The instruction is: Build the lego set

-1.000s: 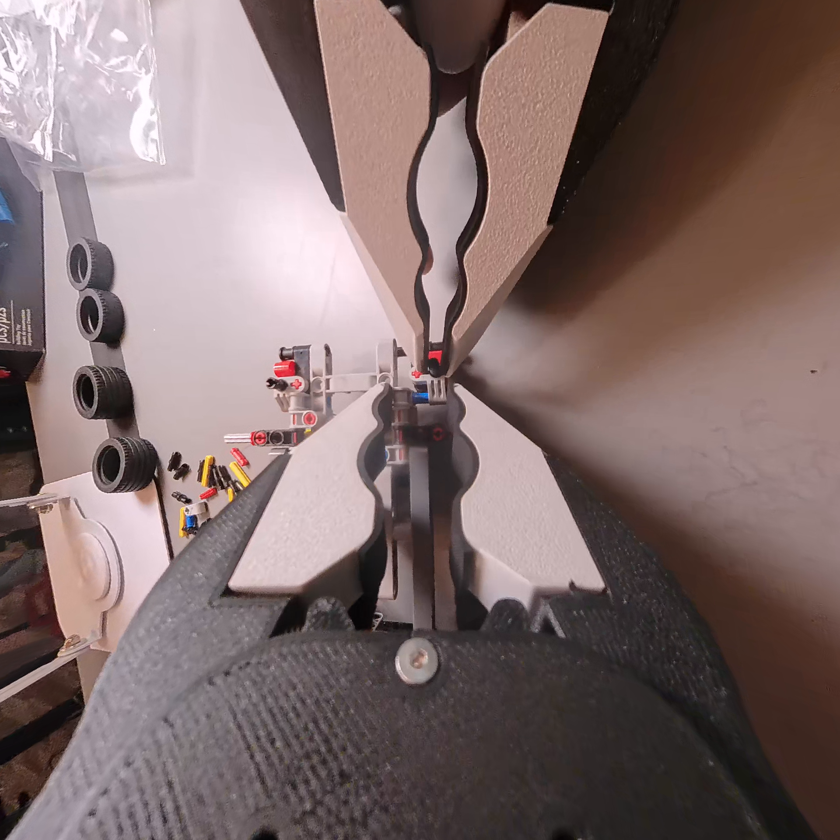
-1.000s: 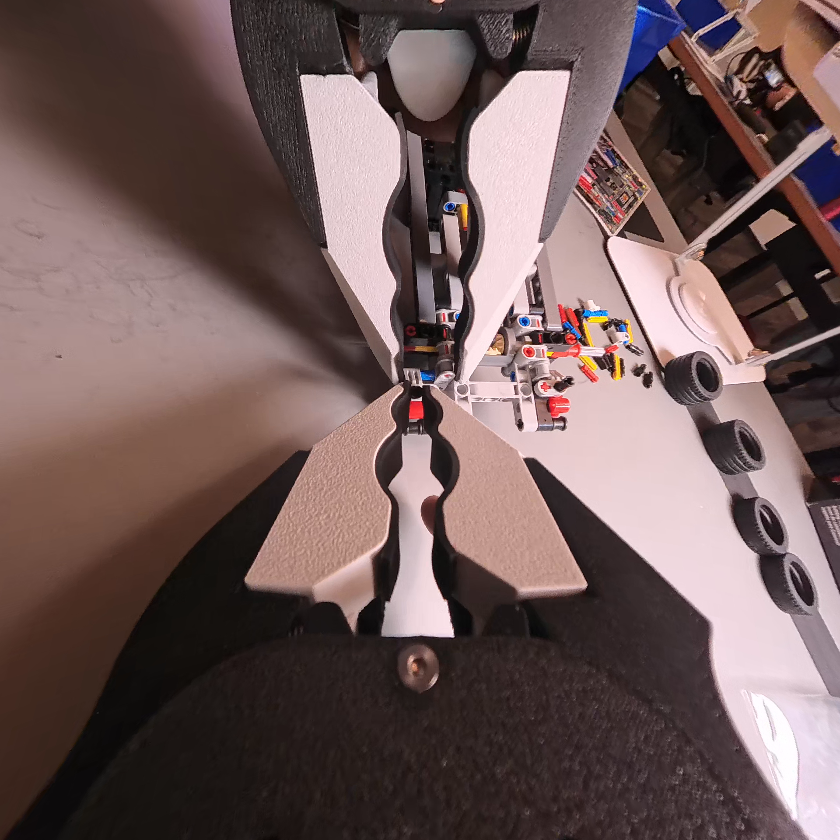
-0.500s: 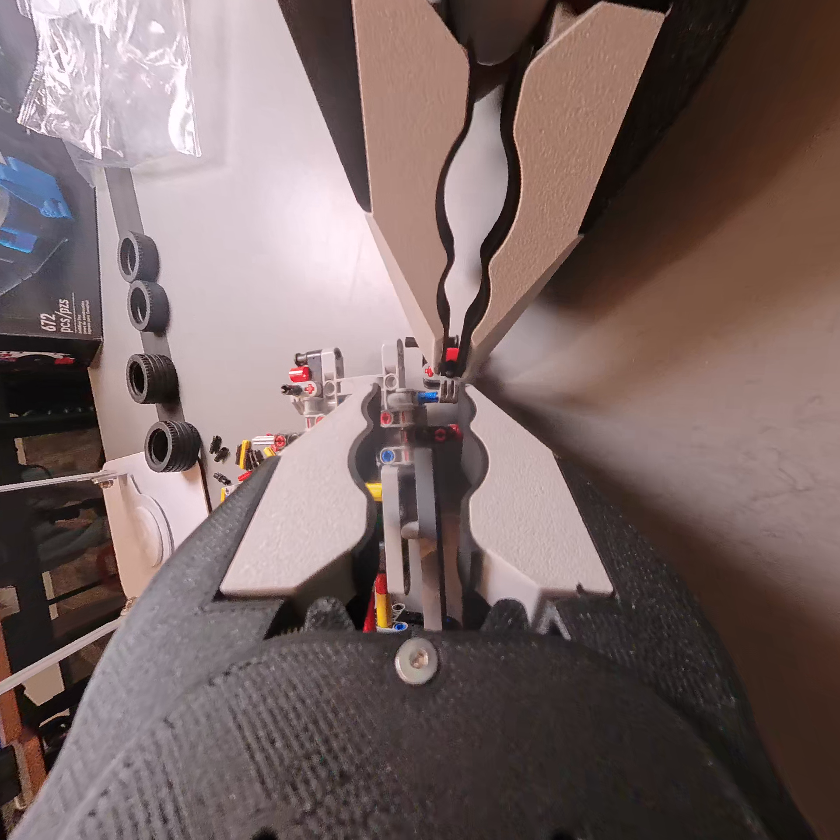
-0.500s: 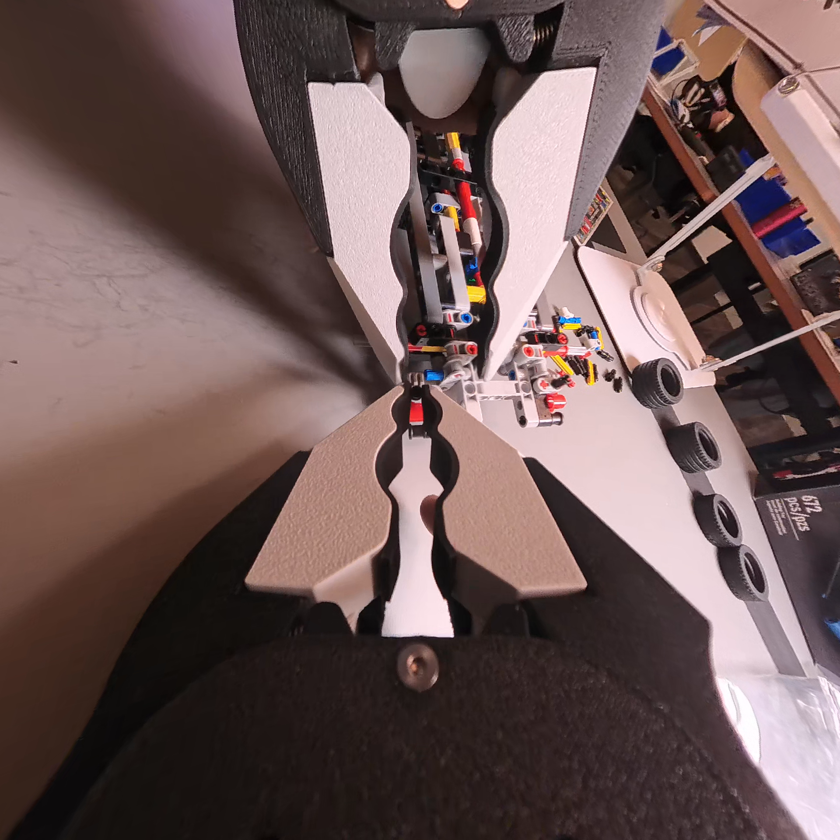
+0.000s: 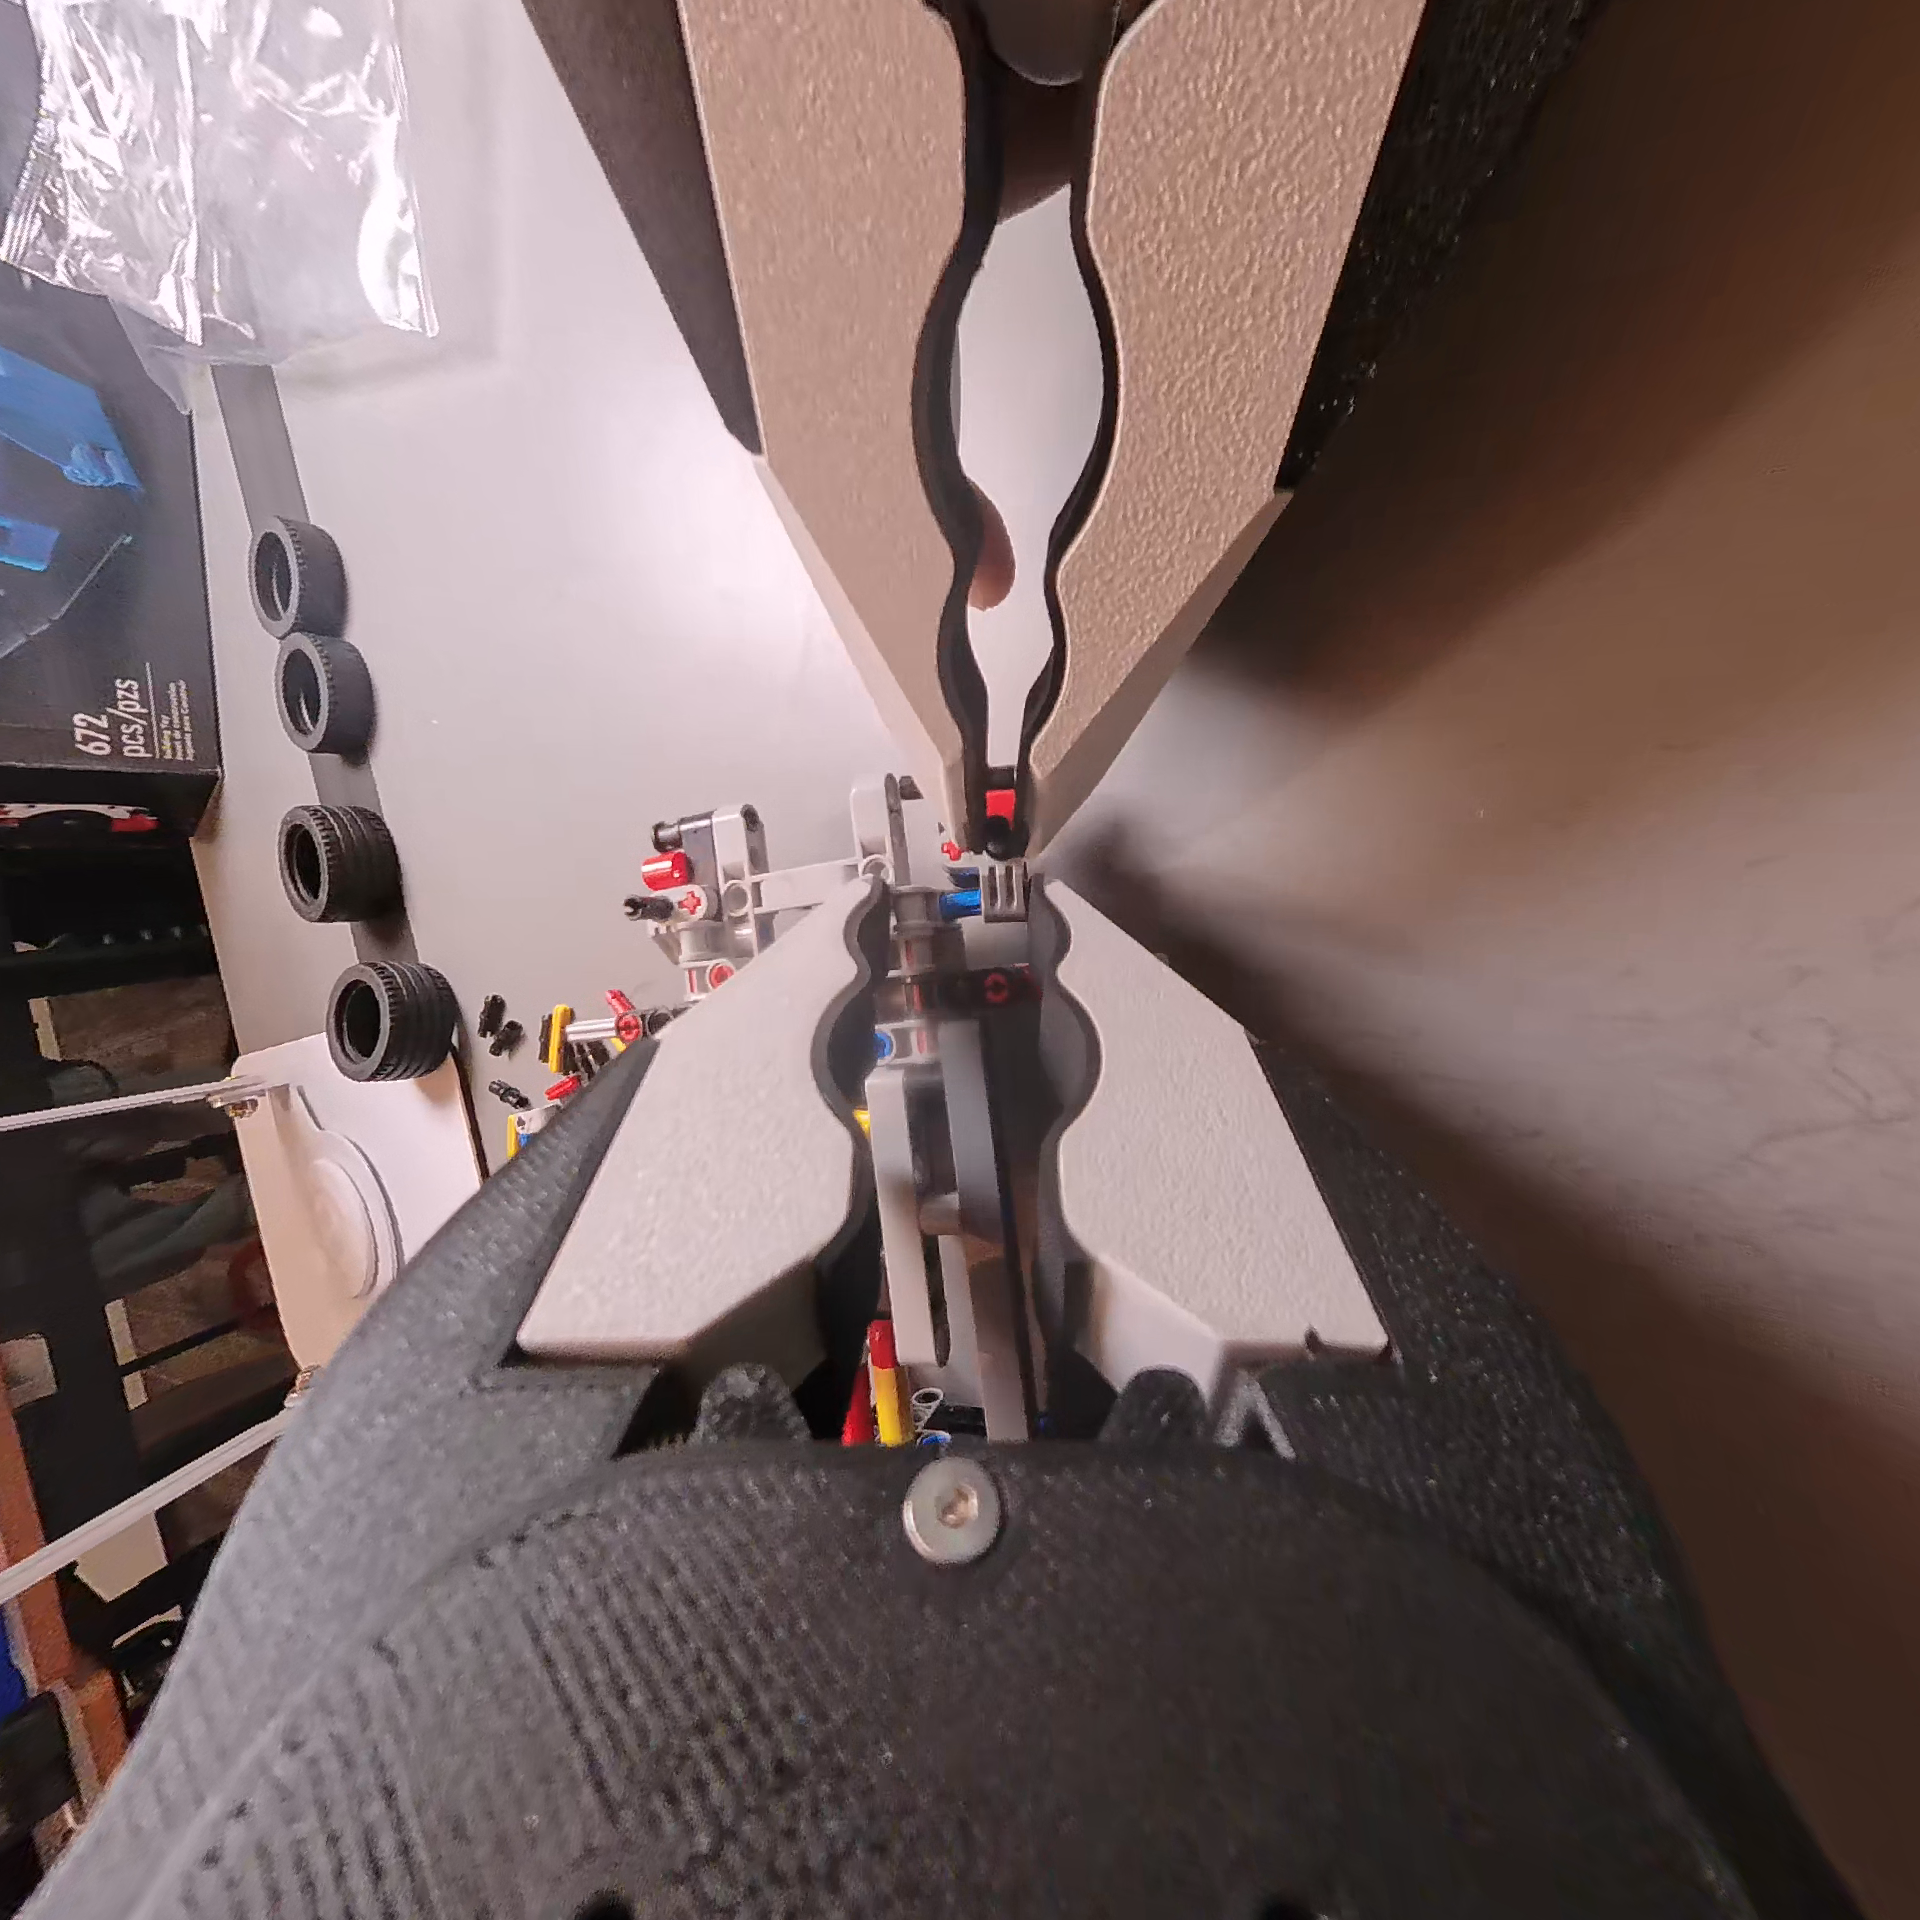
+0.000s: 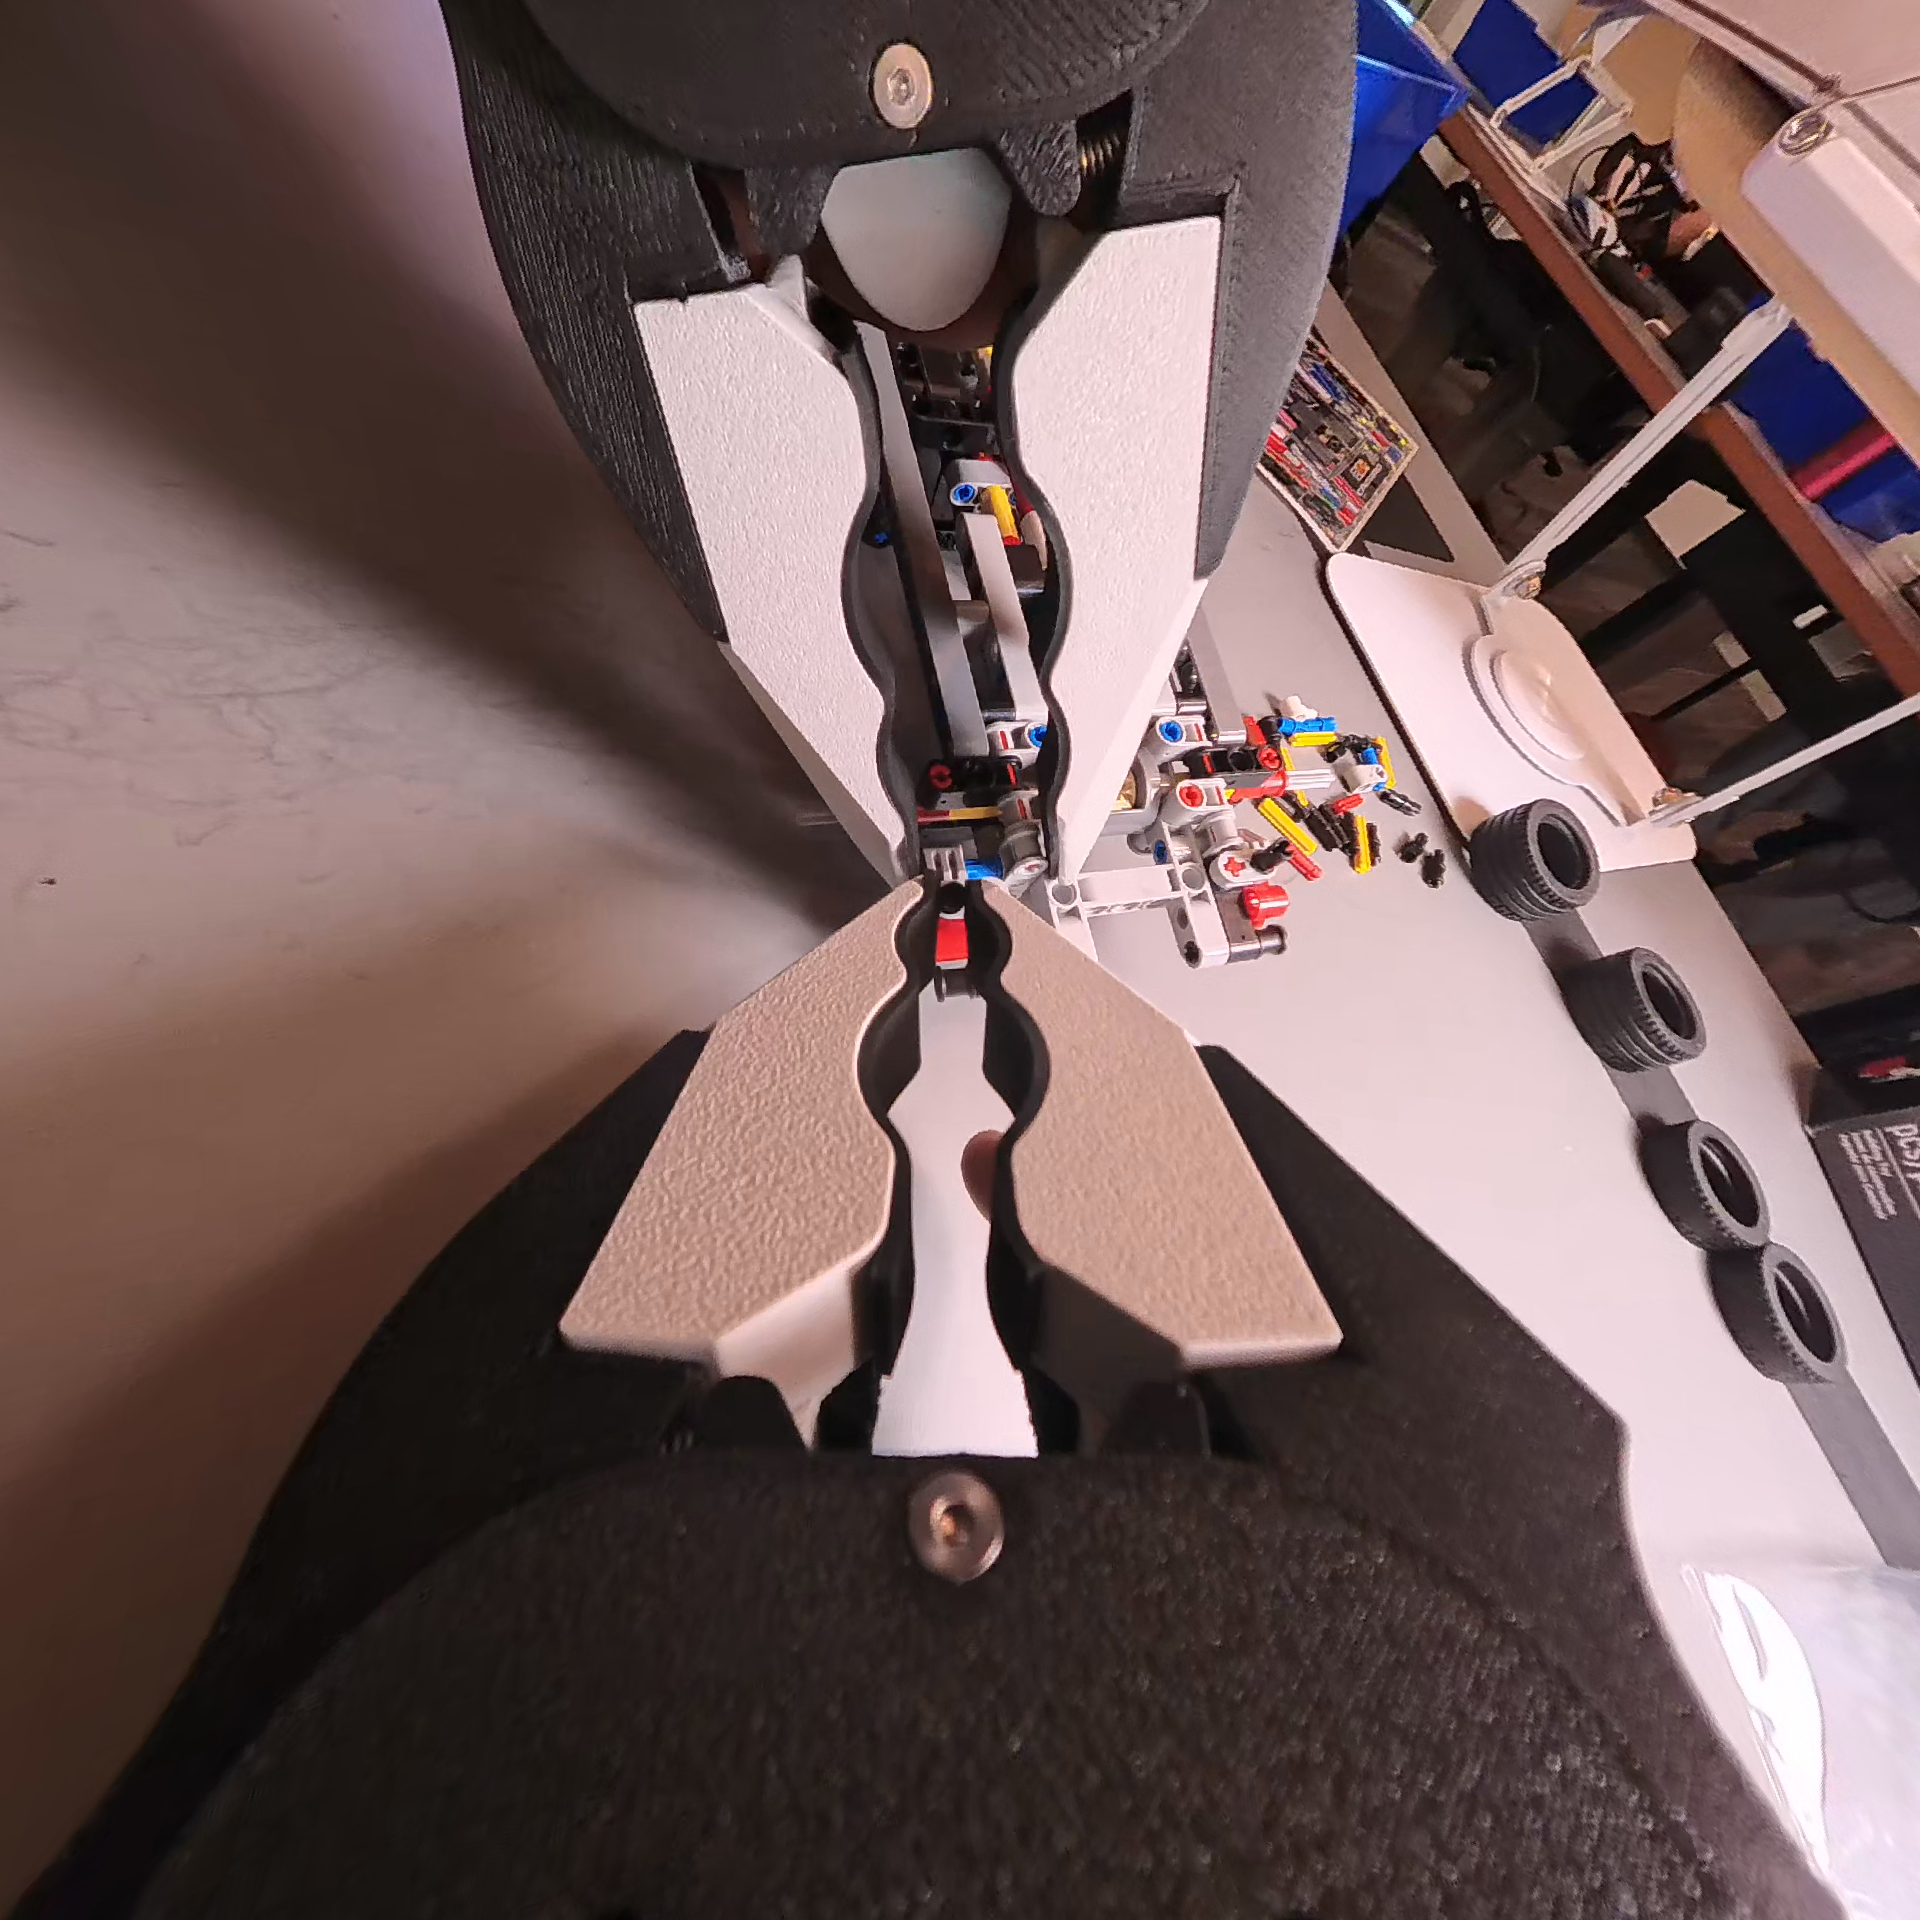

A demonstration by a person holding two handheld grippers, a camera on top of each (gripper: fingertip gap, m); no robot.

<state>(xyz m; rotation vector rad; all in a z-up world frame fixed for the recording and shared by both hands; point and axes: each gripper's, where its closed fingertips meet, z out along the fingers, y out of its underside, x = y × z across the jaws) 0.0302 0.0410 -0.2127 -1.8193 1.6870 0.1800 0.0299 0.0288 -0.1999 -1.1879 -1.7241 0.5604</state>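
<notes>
Facing each other tip to tip, the two claws meet mid-frame above the grey tabletop (image 5: pixel 582 540). The left claw (image 5: pixel 956 914) is closed around a long grey lego frame (image 5: pixel 935 1174) running back between its fingers. The right claw (image 6: pixel 951 920) pinches a small red and black pin (image 6: pixel 950 940), its end touching the frame's tip. Loose pieces (image 6: pixel 1299 800) and four black tyres (image 5: pixel 358 795) lie on the tabletop beyond.

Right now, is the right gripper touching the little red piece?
Touching. The right wrist view shows the right gripper shut, both fingers pressed against the red piece.
</notes>
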